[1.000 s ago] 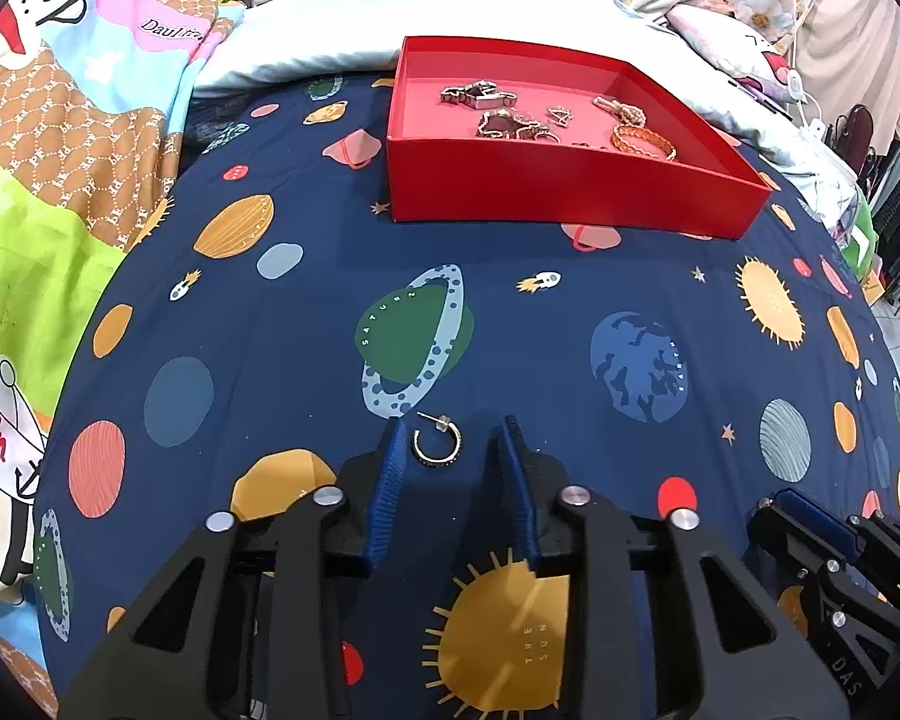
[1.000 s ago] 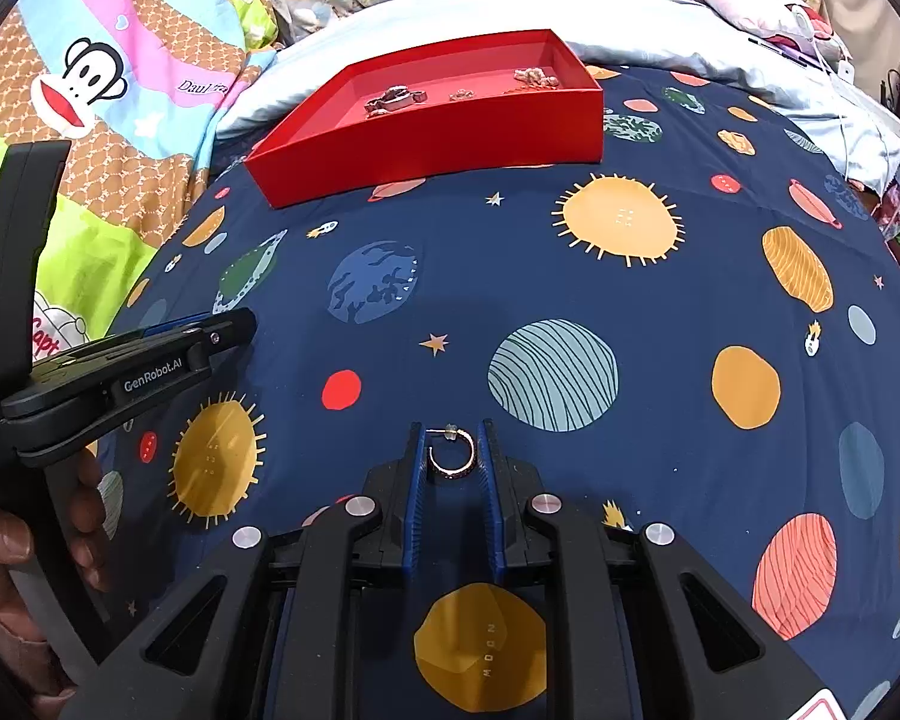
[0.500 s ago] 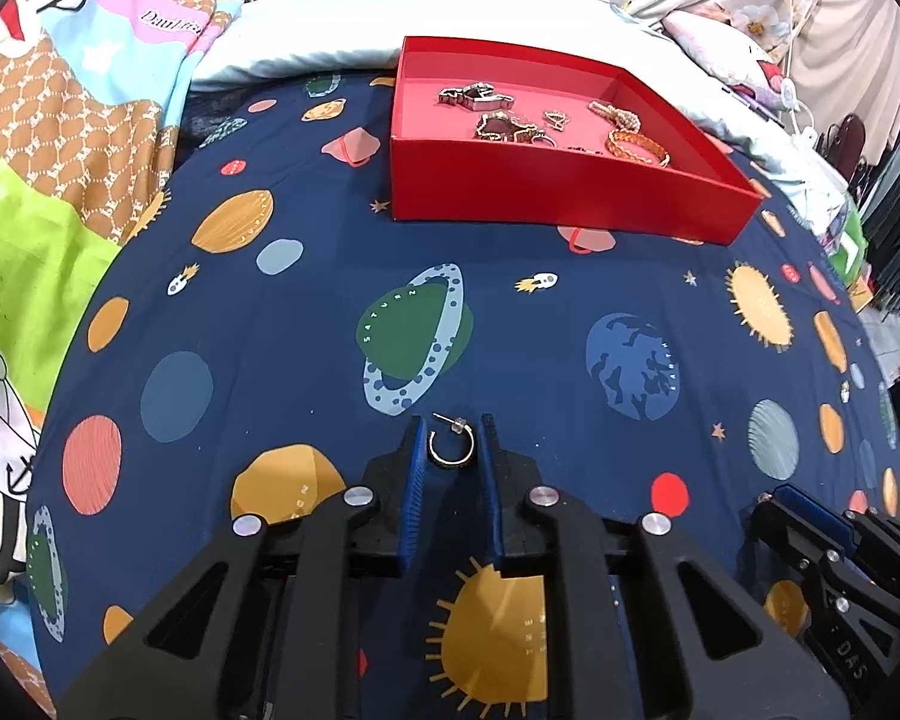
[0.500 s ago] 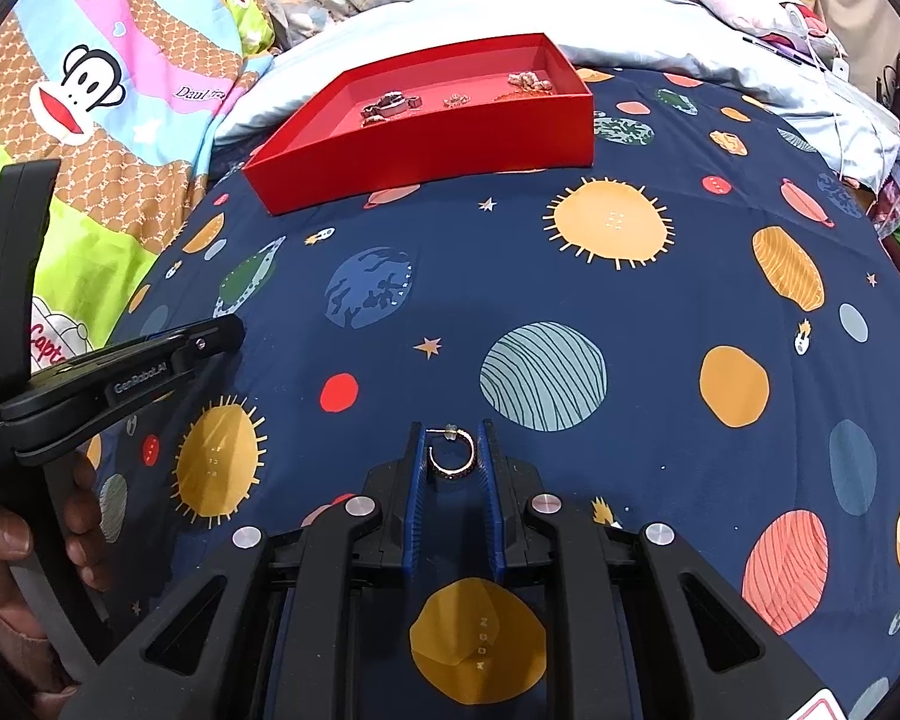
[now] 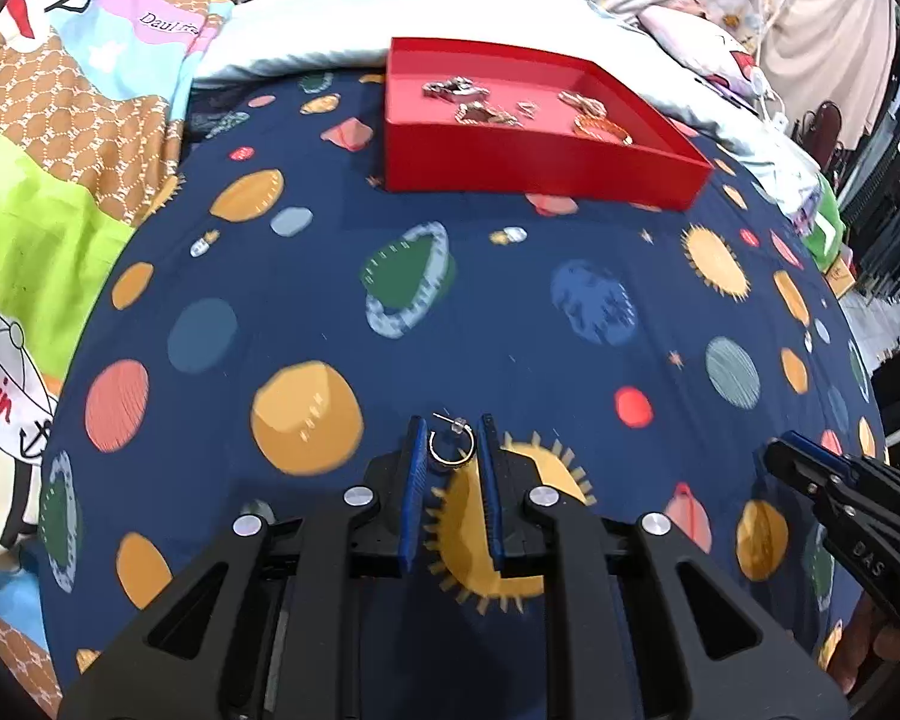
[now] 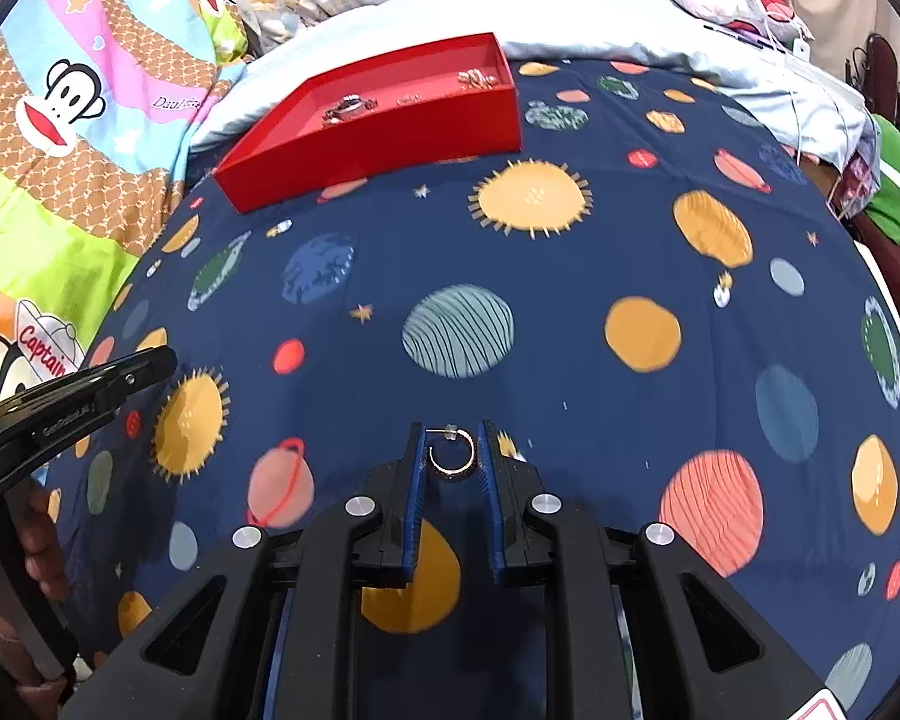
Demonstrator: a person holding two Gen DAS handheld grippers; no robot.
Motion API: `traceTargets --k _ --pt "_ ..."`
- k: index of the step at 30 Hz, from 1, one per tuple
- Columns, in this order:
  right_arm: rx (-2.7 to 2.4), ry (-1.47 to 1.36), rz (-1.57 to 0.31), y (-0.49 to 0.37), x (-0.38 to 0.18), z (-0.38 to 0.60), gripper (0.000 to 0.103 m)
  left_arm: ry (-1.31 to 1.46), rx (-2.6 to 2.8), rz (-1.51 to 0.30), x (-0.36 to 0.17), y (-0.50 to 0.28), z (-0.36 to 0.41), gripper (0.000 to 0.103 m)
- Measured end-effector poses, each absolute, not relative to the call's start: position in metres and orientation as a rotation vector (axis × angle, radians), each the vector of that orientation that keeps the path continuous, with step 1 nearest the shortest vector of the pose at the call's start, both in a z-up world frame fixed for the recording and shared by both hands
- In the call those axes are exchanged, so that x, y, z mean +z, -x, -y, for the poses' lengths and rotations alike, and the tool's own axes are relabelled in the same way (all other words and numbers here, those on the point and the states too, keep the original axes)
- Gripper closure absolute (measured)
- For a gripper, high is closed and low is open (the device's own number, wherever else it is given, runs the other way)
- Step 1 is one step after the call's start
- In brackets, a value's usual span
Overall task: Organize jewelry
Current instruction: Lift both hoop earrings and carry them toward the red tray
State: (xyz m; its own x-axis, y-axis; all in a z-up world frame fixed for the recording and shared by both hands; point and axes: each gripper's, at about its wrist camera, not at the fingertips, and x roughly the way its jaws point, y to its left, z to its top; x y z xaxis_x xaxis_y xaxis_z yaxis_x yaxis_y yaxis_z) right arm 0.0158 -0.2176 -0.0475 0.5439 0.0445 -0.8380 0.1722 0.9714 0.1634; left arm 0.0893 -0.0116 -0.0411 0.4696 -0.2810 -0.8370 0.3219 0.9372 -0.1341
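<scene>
Gold hoop earring [image 5: 452, 448] now clamped in our left gripper [image 5: 452, 450], jaws narrowed; right gripper [image 6: 452, 457] clamped rose-gold hoop [image 6: 452, 456]; red tray [image 5: 534, 162] next.

Shiny metal hoop earring [image 5: 451, 447], matt cloth bedsheet [image 5: 510, 312]

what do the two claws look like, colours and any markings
Both the left claw and right claw are matte black plastic with triangular cut-outs, silver round bolts and blue ribbed pads. White lettering runs along each claw's side where the other camera catches it.
</scene>
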Motion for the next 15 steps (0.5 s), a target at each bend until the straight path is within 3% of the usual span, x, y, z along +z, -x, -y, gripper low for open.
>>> traceTargets --k 15 --pt "-0.064 -0.28 -0.966 0.001 -0.035 0.224 0.087 -0.063 -0.399 -1.023 -0.038 -0.07 0.02 0.087"
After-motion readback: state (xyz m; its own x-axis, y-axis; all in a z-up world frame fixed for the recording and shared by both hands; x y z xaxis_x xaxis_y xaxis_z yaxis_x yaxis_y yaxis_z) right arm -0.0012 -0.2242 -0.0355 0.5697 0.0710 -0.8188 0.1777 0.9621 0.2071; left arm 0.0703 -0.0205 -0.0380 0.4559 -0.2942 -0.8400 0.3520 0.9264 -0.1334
